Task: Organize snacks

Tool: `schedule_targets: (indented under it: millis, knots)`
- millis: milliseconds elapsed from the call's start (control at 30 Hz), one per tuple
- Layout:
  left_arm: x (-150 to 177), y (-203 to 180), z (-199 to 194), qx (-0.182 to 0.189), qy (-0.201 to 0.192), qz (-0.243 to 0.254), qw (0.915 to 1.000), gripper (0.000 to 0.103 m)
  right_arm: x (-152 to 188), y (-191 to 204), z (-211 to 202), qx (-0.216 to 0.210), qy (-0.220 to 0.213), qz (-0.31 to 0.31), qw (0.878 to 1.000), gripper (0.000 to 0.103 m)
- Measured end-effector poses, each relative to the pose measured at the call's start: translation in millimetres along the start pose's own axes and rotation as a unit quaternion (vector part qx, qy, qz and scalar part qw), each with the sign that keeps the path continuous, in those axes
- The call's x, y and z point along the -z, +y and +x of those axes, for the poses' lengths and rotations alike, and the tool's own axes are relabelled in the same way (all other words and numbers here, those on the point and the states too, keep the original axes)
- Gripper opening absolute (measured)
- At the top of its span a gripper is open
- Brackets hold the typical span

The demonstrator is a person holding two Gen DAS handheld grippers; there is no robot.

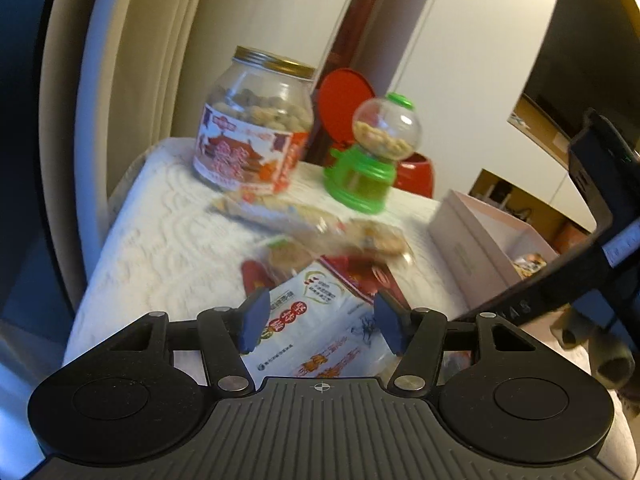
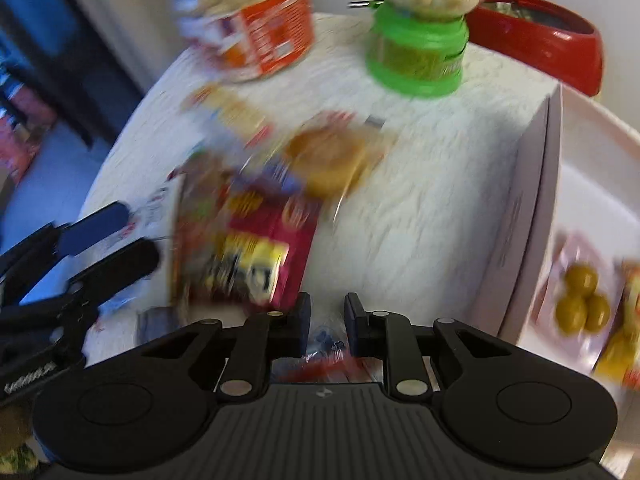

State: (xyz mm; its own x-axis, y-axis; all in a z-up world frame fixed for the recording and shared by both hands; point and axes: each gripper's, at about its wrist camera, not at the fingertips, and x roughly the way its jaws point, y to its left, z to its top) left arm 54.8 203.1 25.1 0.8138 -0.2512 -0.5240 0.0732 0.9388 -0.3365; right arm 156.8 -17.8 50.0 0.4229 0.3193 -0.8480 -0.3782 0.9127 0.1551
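- A quilted white cloth [image 1: 160, 240] with a raised weave covers the table.
- A clear plastic jar [image 1: 256, 120] with a gold lid holds peanuts; beside it a green gumball-style dispenser [image 1: 372, 152] holds pale nuts.
- Crinkly snack packets [image 2: 256, 240] lie in a loose pile.
- A pale pink box [image 2: 580, 200] holds wrapped snacks.
- Left gripper [image 1: 320, 320]: fingers open over a white packet [image 1: 316, 320].
- Right gripper [image 2: 328, 316]: fingers closed on a red-and-blue wrapper [image 2: 326, 344].

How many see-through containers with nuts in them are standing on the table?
2. The big jar with the gold lid stands at the back left of the table. The little green dispenser stands just right of it. More may be out of view.
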Motion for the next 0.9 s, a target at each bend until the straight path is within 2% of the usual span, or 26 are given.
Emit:
schedule_targets:
  millis: [133, 233, 267, 300, 400, 533, 667, 700, 767, 800, 900]
  knots:
    - [11.1, -14.9, -15.2, 0.029, 0.025, -0.004, 0.9993, 0.063, 38.6, -6.1, -27.8, -0.040, -0.024, -0.025, 0.999, 0.022]
    - [11.4, -29.3, -24.6, 0.040, 0.036, 0.007, 0.9985, 0.063, 69.4, -22.5, -53.6, -0.050, -0.061, -0.035, 0.996, 0.045]
    - [7.2, -34.9, -29.3, 0.041, 0.025, 0.013, 0.9987, 0.063, 80.2, -30.9, -63.6, -0.045, -0.075, -0.035, 0.996, 0.054]
    - [1.1, -39.2, -31.3, 0.041, 0.012, 0.016, 0.9989, 0.063, 90.9, -40.7, -72.6, -0.034, -0.091, -0.034, 0.995, 0.056]
    - [-26.2, -50.3, -17.2, 0.035, -0.010, 0.011, 0.9993, 0.063, 113.6, -74.7, -84.8, 0.016, -0.118, -0.016, 0.993, 0.056]
    - [-65.1, -66.4, 41.1, 0.006, -0.010, 0.029, 0.9995, 0.063, 120.8, -117.4, -81.2, 0.058, -0.137, 0.032, 0.988, 0.056]
    - [-83.2, -73.8, 117.2, -0.047, 0.040, 0.057, 0.9964, 0.063, 122.3, -147.0, -73.2, 0.041, -0.155, 0.065, 0.985, 0.055]
    - [-83.1, -74.3, 135.4, -0.066, 0.057, 0.073, 0.9935, 0.063, 121.3, -149.7, -70.6, 0.045, -0.161, 0.066, 0.984, 0.055]
    - [-80.3, -74.9, 154.7, -0.082, 0.090, 0.091, 0.9883, 0.060, 119.2, -152.4, -65.0, 0.055, -0.175, 0.065, 0.981, 0.055]
    - [-78.2, -74.2, 156.4, -0.076, 0.095, 0.093, 0.9882, 0.053, 118.2, -153.9, -61.2, 0.052, -0.178, 0.064, 0.981, 0.055]
    - [-67.3, -76.8, 140.9, -0.045, 0.105, 0.101, 0.9884, 0.047, 119.8, -145.4, -57.2, 0.008, -0.177, 0.046, 0.983, 0.055]
